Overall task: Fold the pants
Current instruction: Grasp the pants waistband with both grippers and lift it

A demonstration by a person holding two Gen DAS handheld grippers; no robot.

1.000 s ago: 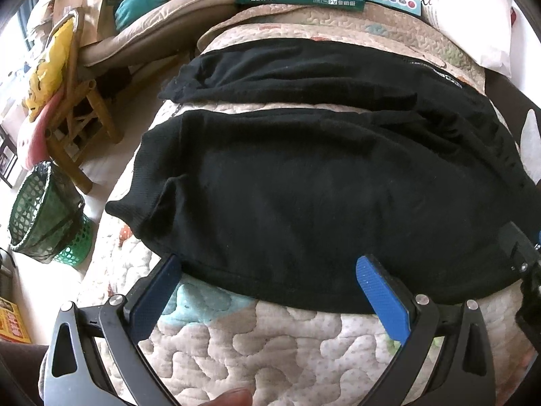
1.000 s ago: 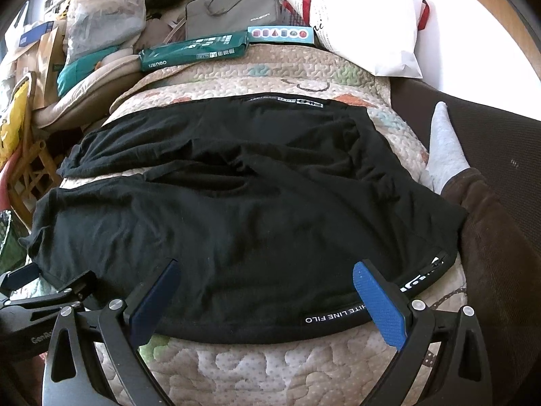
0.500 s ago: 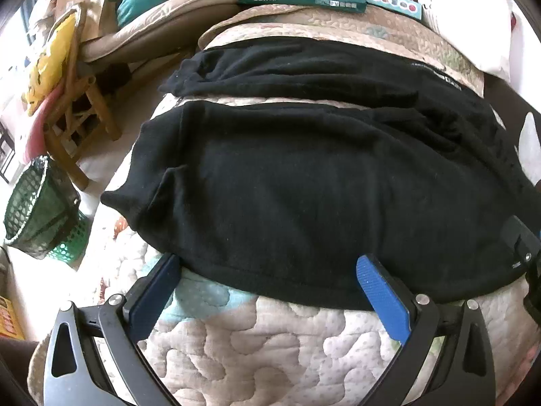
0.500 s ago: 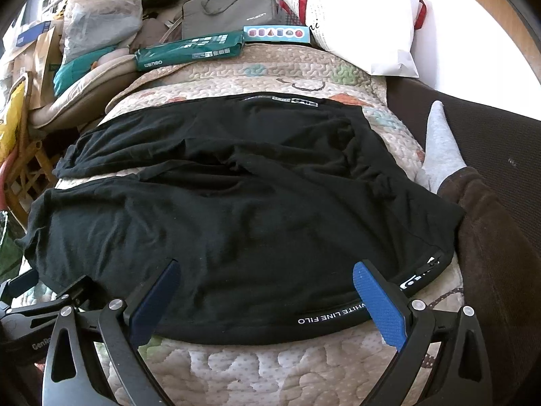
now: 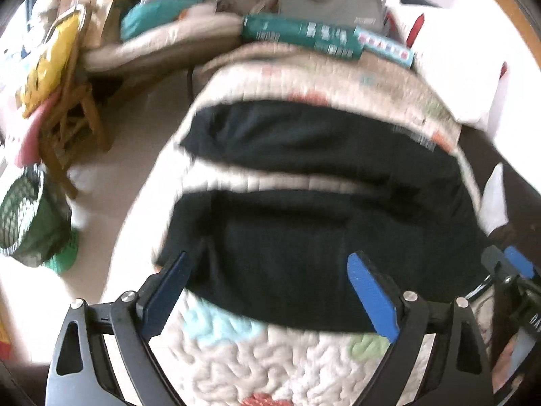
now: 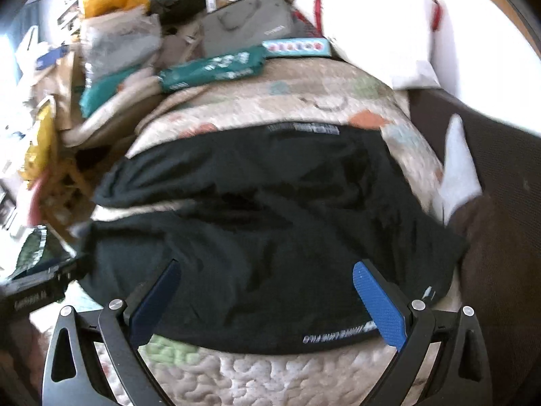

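Both grippers have drawn back, blurring the views. Black pants (image 5: 321, 237) lie spread on the quilt (image 5: 270, 365). Left gripper (image 5: 270, 291) and right gripper (image 6: 267, 297) gape wide, holding nothing. Only the left view shows the green basket (image 5: 23, 216).

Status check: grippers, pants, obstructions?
Left gripper open, right gripper open, nothing held. Black pants spread flat on quilt, unfolded. Nothing on them.

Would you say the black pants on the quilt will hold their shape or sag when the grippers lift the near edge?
The black pants probably sag: soft creases show they are limp. They look light, so the quilt should stay put. The open left gripper and right gripper would each raise only a corner.
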